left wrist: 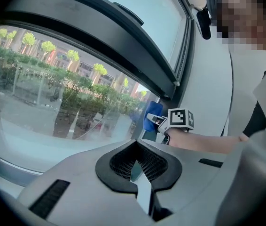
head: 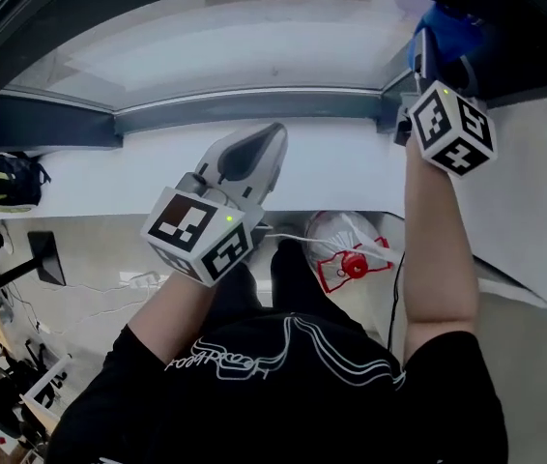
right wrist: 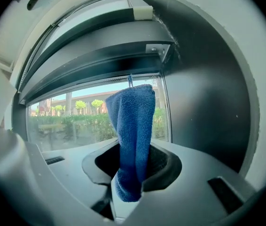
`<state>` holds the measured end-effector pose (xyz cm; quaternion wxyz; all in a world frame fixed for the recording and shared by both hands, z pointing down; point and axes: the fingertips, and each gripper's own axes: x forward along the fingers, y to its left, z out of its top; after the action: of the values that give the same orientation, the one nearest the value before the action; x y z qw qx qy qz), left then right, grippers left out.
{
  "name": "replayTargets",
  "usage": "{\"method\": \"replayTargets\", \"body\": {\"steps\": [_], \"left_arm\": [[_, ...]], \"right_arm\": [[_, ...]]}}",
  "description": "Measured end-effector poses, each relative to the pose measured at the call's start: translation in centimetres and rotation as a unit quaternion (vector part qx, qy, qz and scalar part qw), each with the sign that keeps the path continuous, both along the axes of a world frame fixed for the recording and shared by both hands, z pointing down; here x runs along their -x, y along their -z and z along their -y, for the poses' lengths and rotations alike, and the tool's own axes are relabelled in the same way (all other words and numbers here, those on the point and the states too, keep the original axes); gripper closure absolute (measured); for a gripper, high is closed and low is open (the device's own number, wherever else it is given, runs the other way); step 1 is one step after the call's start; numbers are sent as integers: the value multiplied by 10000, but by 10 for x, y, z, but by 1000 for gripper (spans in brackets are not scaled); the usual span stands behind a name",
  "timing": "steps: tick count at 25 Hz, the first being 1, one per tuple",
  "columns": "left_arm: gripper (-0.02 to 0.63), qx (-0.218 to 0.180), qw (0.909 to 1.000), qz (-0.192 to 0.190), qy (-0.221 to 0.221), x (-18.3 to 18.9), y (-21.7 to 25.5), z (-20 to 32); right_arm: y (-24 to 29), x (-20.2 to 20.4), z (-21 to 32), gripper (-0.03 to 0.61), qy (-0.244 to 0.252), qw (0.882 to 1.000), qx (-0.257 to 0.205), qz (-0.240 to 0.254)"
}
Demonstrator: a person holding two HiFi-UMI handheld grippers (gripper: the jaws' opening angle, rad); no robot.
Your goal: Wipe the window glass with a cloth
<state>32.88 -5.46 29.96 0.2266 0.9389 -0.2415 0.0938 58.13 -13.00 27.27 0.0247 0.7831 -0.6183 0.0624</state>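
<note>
The blue cloth stands up between the jaws of my right gripper, which is shut on it. In the head view that gripper holds the cloth up at the right end of the window glass, next to the dark frame. Whether the cloth touches the pane I cannot tell. My left gripper hovers lower, over the white sill, shut with nothing in it. From the left gripper view the glass shows trees outside, and the cloth is at its far corner.
A dark frame borders the pane on the right, and a dark bar runs along its bottom. Below the sill, a dark bag lies at left, a white plastic bag is on the floor, and a black stand stands nearby.
</note>
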Motion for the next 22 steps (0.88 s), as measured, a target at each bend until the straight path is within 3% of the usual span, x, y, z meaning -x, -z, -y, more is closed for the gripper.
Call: {"method": "replayTargets", "body": {"steps": [4,9,17,22], "left_arm": [[611,13,9999,-125,107,18,-7,8],[611,-38,9990,-143,430,78,-13,29],[611,60,9934,-71,1142,202,-17,58],[611,56,9879,-4,1551,285,-11,72]], "right_arm": [[-9,26,-13,485,66,10000,-16,44],[-29,103,-6,485,530,9985,93,40],[-38,271,32,485,1633,9862,210,183],[-26,403,64,485,2509,9673,168,336]]}}
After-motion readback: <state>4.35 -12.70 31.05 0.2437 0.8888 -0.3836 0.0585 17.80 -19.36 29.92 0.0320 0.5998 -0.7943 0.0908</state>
